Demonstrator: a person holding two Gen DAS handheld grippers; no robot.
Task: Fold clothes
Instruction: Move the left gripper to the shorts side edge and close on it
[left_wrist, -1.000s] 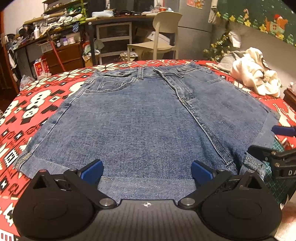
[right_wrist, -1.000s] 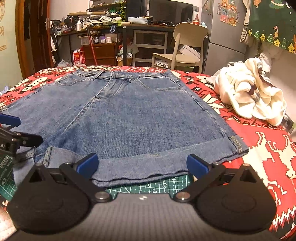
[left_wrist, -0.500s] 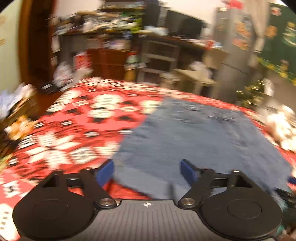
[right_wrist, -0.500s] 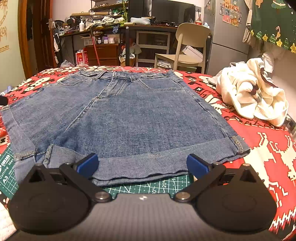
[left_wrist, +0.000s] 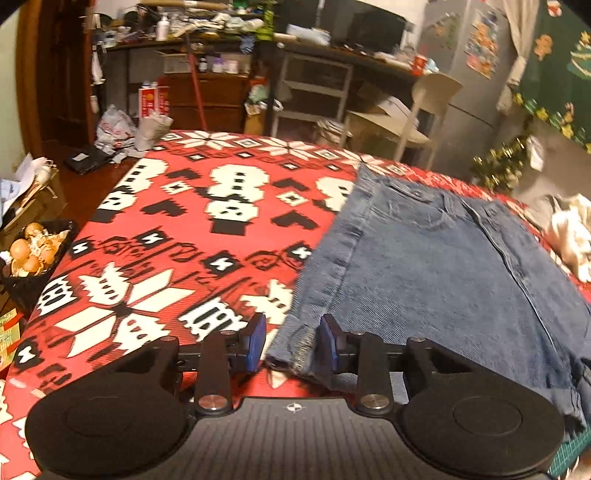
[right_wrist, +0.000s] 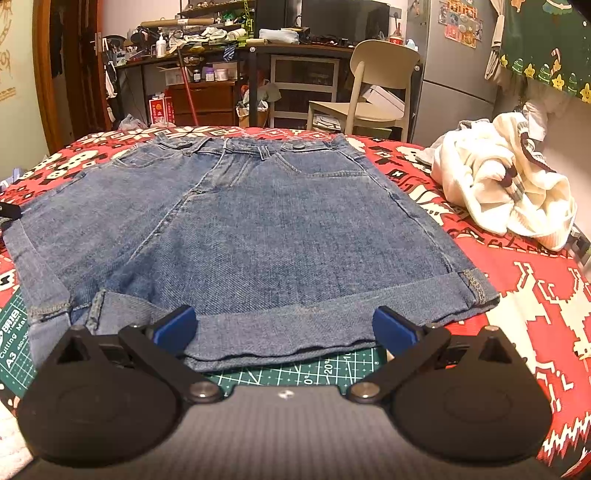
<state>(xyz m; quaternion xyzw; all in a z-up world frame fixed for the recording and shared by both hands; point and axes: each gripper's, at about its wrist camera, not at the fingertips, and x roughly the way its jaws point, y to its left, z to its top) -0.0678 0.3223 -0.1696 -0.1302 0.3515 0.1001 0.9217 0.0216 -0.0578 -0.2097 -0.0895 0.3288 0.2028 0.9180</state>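
The denim shorts (right_wrist: 240, 229) lie flat on the red patterned cloth (left_wrist: 166, 229) of the desk, the left gripper (left_wrist: 291, 341) with fingers narrowed around the shorts' outer hem corner but not clamped, the right gripper (right_wrist: 282, 328) spread wide at the other cuff, holding nothing.

We see the shorts (right_wrist: 240, 236) flat on the blanket (right_wrist: 517, 295), sweater (right_wrist: 506, 184) at two o'clock, mat (right_wrist: 295, 373) under their hem.

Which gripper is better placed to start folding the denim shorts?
Left. The left gripper has narrowed jaws straddling the shorts' cuff corner; the right gripper sits wide open at the hem, gripping nothing.
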